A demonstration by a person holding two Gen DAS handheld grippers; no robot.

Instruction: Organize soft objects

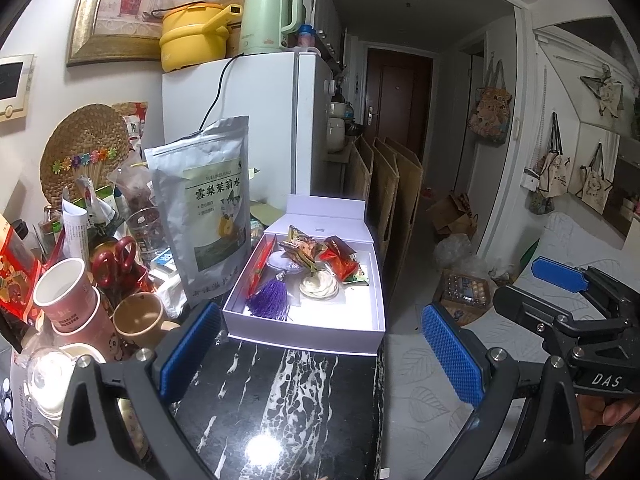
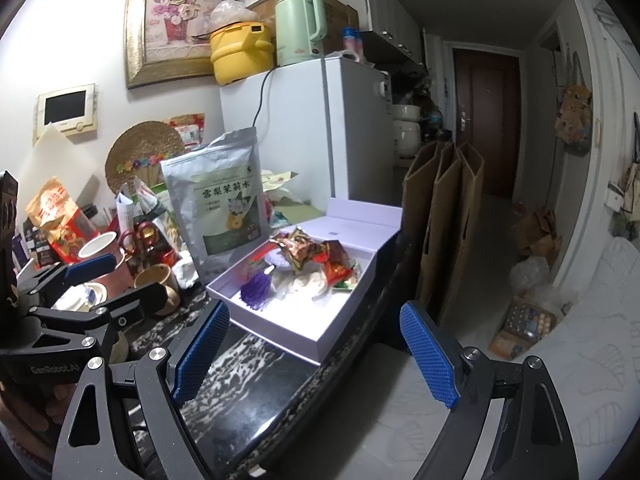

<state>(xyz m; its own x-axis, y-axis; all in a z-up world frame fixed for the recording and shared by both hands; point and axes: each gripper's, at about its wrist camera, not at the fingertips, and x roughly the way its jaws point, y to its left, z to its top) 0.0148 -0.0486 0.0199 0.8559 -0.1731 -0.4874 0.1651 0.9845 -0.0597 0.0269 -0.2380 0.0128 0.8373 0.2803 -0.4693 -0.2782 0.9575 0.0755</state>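
An open white box [image 1: 280, 332] [image 2: 352, 312] stands on the black marble table [image 1: 280, 408] [image 2: 248, 384]. Inside lie a purple tassel [image 1: 271, 298] [image 2: 258, 286], snack packets [image 1: 340, 258] [image 2: 334, 264] and a white round pad [image 1: 320, 285]. A silver stand-up pouch [image 1: 210, 204] [image 2: 224, 200] stands left of the box. My left gripper [image 1: 320, 348] is open and empty, short of the box's near wall. My right gripper [image 2: 316, 354] is open and empty, near the box's front corner; it also shows in the left wrist view [image 1: 560, 276].
Paper cups [image 1: 68, 292], a brown mug [image 1: 140, 318], red scissors [image 1: 116, 258] and clutter crowd the table's left. A white fridge [image 1: 256, 120] stands behind. Cardboard sheets [image 1: 396, 188] lean at the table's right edge. A bed [image 1: 440, 380] lies to the right.
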